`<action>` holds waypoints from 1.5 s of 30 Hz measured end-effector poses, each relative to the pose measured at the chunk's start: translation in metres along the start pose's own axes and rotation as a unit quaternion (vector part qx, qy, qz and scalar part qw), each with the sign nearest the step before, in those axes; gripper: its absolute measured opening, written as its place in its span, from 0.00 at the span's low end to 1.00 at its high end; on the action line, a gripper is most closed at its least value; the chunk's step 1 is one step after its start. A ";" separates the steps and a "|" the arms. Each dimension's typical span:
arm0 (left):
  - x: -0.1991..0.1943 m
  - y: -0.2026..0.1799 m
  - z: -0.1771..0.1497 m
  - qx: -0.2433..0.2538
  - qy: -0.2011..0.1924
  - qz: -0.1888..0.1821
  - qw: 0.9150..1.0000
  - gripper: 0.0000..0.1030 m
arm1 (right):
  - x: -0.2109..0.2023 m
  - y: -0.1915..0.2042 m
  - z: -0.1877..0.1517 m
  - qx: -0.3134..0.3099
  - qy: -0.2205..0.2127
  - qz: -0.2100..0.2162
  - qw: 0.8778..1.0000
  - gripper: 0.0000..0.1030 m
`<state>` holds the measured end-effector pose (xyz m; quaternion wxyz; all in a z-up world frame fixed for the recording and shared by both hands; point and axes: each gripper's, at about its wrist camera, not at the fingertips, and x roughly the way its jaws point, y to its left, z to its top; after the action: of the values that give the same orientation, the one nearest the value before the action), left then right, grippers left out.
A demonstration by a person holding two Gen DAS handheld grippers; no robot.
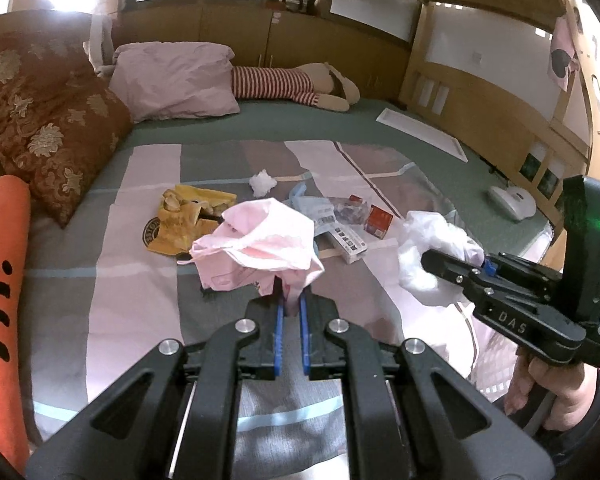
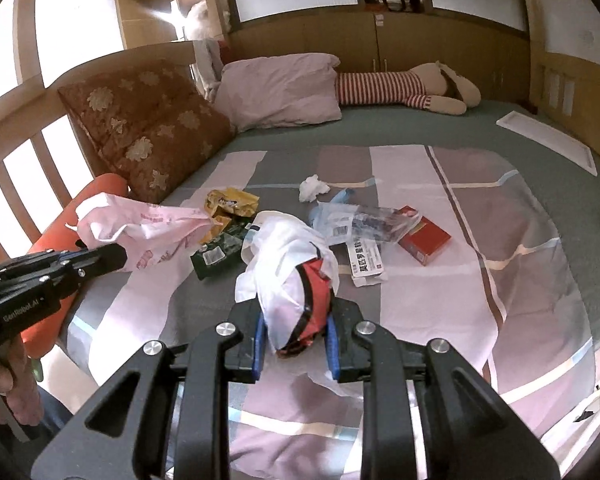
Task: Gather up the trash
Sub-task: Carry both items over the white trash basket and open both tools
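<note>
You are working over a bed [image 2: 540,208] with a green sheet and a pink-and-grey striped cover, wooden cabinets and frosted panels behind it. At the left lie an orange carrot-shaped cushion [image 1: 0,280], a brown flowered cushion [image 1: 48,120] and a pink pillow [image 1: 176,80], with a striped plush toy [image 1: 292,84] further right.

Your left gripper [image 1: 290,304] has its jaws nearly together, pinching the edge of a crumpled pink plastic bag [image 1: 260,240], which hangs open above the cover. Behind it the trash is scattered mid-bed: a yellow snack wrapper [image 1: 180,216], a white tissue wad [image 1: 262,182], a dark green packet [image 2: 216,254], clear blue-tinted packaging [image 2: 340,220], a white medicine box [image 2: 366,264] and a red box [image 2: 426,240].

Your right gripper [image 2: 296,344] stands partly closed, its blue pads pressing a white plastic bag wrapped round a red and black packet [image 2: 312,304], lifted just off the cover.
</note>
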<state>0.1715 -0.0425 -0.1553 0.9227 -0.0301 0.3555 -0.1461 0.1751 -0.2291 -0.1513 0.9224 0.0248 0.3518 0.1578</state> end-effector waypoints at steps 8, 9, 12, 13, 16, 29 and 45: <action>0.001 0.000 0.000 -0.001 0.001 0.001 1.000 0.07 | 0.002 -0.001 -0.001 0.002 0.003 -0.001 1.000 0.24; 0.002 0.000 0.000 -0.001 0.002 0.001 1.000 0.07 | 0.003 -0.001 -0.001 0.002 0.003 0.000 1.000 0.24; 0.002 0.001 0.000 0.000 0.002 0.002 1.000 0.07 | 0.002 -0.001 -0.001 0.002 0.004 -0.001 1.000 0.24; 0.002 0.001 0.000 0.000 0.002 0.003 1.000 0.07 | 0.002 -0.001 -0.001 0.002 0.004 -0.001 1.000 0.24; 0.005 0.001 -0.001 0.002 0.005 0.005 1.000 0.08 | 0.002 -0.001 -0.001 0.003 0.003 -0.001 1.000 0.24; 0.008 -0.020 -0.008 0.046 0.007 -0.020 0.999 0.07 | -0.105 -0.051 -0.019 0.040 -0.064 -0.038 0.996 0.24; -0.007 -0.239 -0.047 0.236 0.055 -0.238 0.941 0.07 | -0.249 -0.191 -0.162 0.189 -0.043 -0.255 0.947 0.67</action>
<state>0.0759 -0.2669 -0.1481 0.8207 0.1125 0.3432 -0.4427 -0.0537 -0.4975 -0.1432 0.9246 0.1146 0.3292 -0.1536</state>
